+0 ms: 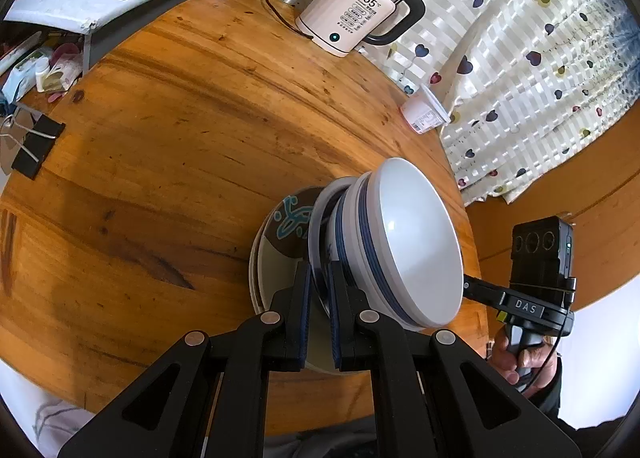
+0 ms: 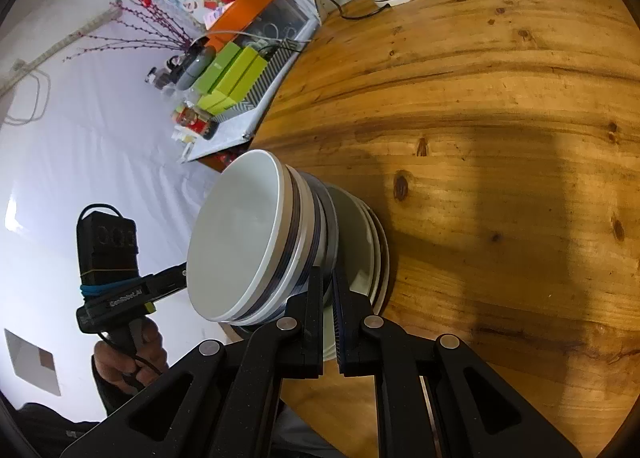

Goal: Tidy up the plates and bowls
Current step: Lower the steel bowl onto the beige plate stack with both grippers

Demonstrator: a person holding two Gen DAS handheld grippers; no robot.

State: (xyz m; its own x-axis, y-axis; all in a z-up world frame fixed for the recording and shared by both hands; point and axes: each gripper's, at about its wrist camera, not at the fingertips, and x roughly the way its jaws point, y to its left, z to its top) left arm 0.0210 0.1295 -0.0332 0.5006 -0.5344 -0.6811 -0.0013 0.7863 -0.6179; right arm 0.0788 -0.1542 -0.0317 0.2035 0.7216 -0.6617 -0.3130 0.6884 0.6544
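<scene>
Wooden table (image 1: pixel 160 178); bowl stack (image 1: pixel 408 242) upright, mouths up.

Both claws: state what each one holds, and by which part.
The left claw and the right claw each pinch the thin rim of a plate under the stacked bowls, on opposite sides of the stack.

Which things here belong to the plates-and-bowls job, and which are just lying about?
Job: bowls, plates, left gripper, right gripper.
Lying about: kettle, cup, binder clip, green boxes.
</scene>
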